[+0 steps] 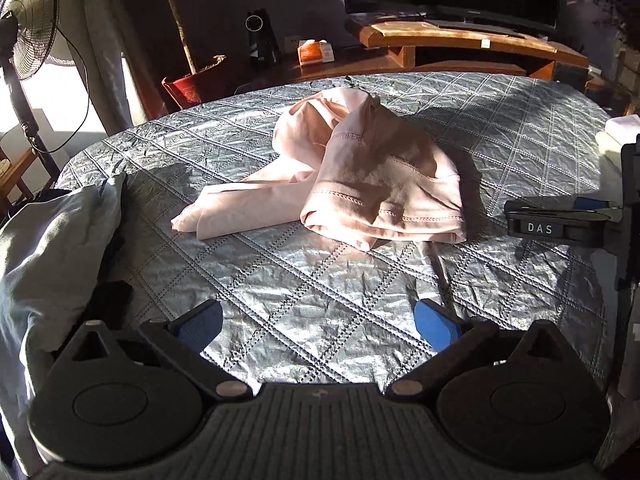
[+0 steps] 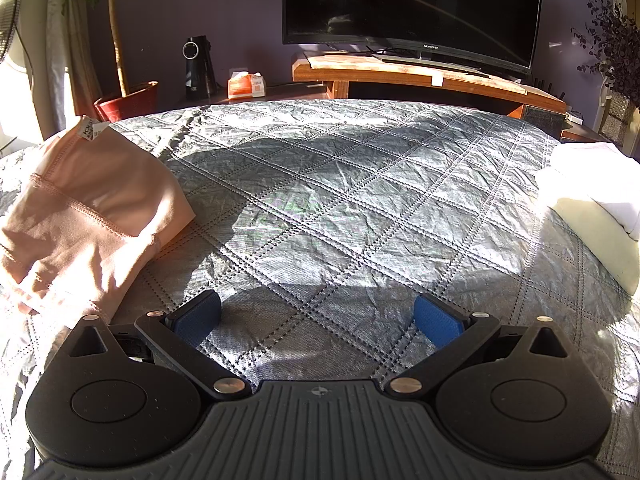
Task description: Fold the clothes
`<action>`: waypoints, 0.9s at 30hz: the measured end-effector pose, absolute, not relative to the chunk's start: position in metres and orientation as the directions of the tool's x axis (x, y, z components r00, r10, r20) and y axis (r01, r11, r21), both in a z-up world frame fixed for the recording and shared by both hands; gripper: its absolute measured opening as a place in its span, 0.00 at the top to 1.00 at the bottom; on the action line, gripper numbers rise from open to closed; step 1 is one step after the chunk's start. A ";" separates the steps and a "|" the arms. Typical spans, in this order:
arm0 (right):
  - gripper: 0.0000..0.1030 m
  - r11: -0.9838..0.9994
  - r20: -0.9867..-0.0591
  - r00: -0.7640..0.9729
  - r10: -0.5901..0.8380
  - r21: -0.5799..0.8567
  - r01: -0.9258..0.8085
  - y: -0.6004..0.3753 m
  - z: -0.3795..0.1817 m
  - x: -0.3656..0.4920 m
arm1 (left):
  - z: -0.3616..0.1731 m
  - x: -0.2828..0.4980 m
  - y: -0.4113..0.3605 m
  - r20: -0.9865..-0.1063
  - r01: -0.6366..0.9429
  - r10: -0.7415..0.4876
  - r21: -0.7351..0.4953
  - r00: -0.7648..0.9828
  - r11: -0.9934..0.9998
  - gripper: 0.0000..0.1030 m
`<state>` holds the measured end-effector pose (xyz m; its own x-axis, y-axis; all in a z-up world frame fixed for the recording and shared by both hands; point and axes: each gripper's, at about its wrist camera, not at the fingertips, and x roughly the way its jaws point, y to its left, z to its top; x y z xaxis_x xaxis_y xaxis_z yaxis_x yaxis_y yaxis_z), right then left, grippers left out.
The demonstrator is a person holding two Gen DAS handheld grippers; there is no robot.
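**Both grippers hanging open over a quilted bed, pink garment lying in a heap**

The left gripper [image 1: 318, 326] is hovering over the bed with its blue pads spread wide and nothing between them. The right gripper [image 2: 318, 322] is doing the same, jaws parted and empty above bare quilt. The grey quilted bedspread [image 2: 340, 208] is lying crumpled under strong sunlight, crossed by stitched diamond lines and broad shadows.

The pink garment [image 1: 360, 184] is sitting bunched on the middle of the bed, ahead of the left gripper and apart from it; one flat end is trailing toward the left. In the right wrist view it [image 2: 88, 216] is lying to the left of the right gripper, with a small white tag [image 2: 93, 128] sticking up; its print is too small to read. A grey pillow [image 1: 52, 248] is resting at the left edge, and a folded white stack [image 2: 596, 200] is sitting at the right edge.

The right gripper's side, seen from the left camera, is showing the letters "DAS" [image 1: 540, 228].

Beyond the bed, a television [image 2: 412, 8] marked "Skyworth" is standing on a wooden stand [image 2: 420, 74]. An orange box [image 2: 246, 85], a black cylinder device [image 2: 198, 68], a potted tree in a red pot [image 2: 128, 102] and a standing fan [image 1: 28, 28] are lining the far wall.
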<state>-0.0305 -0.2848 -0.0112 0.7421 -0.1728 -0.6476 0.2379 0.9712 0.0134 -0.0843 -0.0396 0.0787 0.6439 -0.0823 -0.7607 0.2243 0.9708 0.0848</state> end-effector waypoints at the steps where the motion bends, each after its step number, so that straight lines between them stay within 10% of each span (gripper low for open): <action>1: 0.00 0.971 -0.648 0.742 -0.173 0.013 0.238 -0.285 -0.011 -0.030 | 0.090 -0.097 -0.043 -0.757 0.235 -0.113 0.055 0.643 0.970 0.01; 27: 0.00 0.971 -0.648 0.742 -0.173 0.013 0.238 -0.285 -0.011 -0.031 | 0.249 -0.308 -0.129 -0.731 0.315 -0.090 0.177 0.677 0.932 0.01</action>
<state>-0.0308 -0.2847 -0.0111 0.7421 -0.1727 -0.6477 0.2378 0.9712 0.0134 -0.3080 -0.1293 0.2485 0.6767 -0.0895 -0.7308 0.3150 0.9324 0.1774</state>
